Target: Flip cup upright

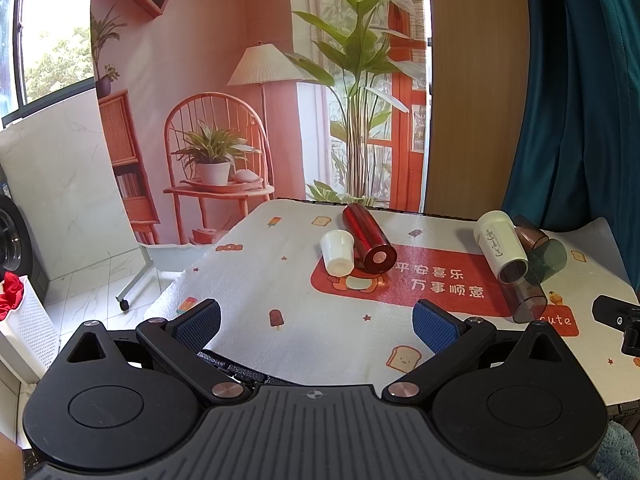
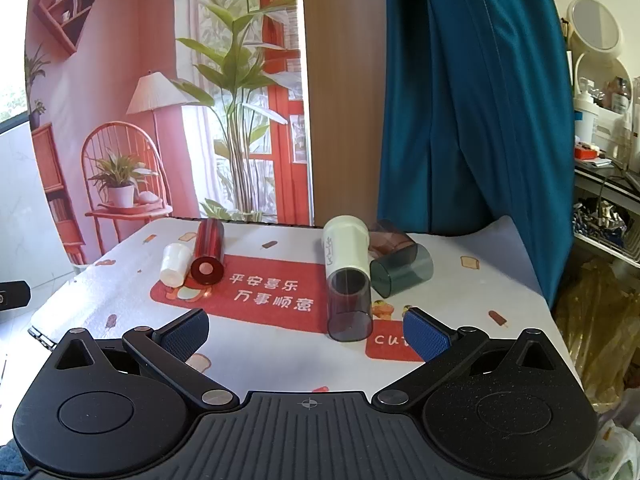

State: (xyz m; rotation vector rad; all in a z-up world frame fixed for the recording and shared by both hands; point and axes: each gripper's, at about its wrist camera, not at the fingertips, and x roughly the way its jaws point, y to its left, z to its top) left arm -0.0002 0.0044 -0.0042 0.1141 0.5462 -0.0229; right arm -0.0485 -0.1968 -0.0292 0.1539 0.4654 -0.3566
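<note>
Grippers: left gripper (image 1: 316, 326) and right gripper (image 2: 306, 334) both spread wide, empty, hovering over the near table edge (image 2: 280, 368)
Near cups: smoky clear tumbler (image 2: 349, 308) on its side, mouth toward the right gripper, touching the cream cup (image 2: 346, 250)
Behind: dark green cup (image 2: 402, 274), brown cup (image 2: 390, 238), crowded together
Far left: small white cup (image 1: 338, 250) against the red tumbler (image 1: 368, 242), both lying down
Risk: round cups likely roll if nudged; a grab in the cluster may knock neighbours
</note>
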